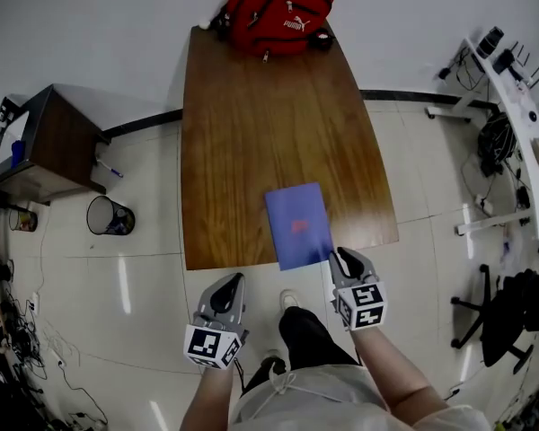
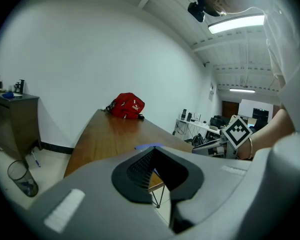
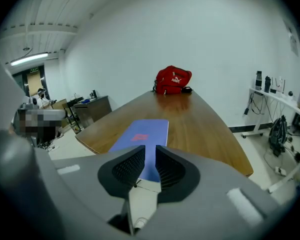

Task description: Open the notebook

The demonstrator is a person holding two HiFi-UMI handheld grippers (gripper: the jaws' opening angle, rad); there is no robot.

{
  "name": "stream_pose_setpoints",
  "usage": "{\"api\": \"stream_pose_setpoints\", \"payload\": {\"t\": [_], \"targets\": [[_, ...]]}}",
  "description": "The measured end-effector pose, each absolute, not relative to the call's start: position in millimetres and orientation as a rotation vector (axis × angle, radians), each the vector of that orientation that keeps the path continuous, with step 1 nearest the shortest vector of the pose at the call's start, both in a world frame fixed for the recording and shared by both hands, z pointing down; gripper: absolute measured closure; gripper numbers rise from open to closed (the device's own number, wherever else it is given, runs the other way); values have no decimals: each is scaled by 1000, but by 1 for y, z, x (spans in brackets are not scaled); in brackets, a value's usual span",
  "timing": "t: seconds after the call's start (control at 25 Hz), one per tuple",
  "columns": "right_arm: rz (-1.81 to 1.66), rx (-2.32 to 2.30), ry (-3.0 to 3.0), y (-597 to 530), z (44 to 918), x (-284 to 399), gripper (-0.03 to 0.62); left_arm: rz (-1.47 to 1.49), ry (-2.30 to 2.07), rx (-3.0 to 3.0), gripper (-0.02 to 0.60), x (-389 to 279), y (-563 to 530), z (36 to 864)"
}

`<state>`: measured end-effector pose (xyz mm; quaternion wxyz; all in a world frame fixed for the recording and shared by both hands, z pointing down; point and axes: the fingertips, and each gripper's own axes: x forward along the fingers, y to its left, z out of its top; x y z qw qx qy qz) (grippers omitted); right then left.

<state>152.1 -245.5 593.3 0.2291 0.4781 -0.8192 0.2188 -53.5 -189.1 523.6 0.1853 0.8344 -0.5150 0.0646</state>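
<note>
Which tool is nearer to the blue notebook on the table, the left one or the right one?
Right. The right tool sits by the notebook's near right corner; the left tool is farther, in front of the table edge to the notebook's left.

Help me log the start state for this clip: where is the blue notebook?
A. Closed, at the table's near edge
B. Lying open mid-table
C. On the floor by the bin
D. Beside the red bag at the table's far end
A: the notebook lies flat with its cover shut at the near edge of the table, far from the red bag at the other end.
</note>
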Motion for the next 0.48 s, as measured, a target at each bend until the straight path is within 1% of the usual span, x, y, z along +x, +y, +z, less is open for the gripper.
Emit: {"api": "stream_pose_setpoints", "payload": {"t": [0.2, 0.48], "targets": [[724, 1287, -2149, -252, 642, 159, 491, 218, -1412, 2330, 577, -51, -205, 546], [703, 1276, -2094, -250, 657, 163, 490, 218, -1361, 2304, 577, -44, -208, 560]]}}
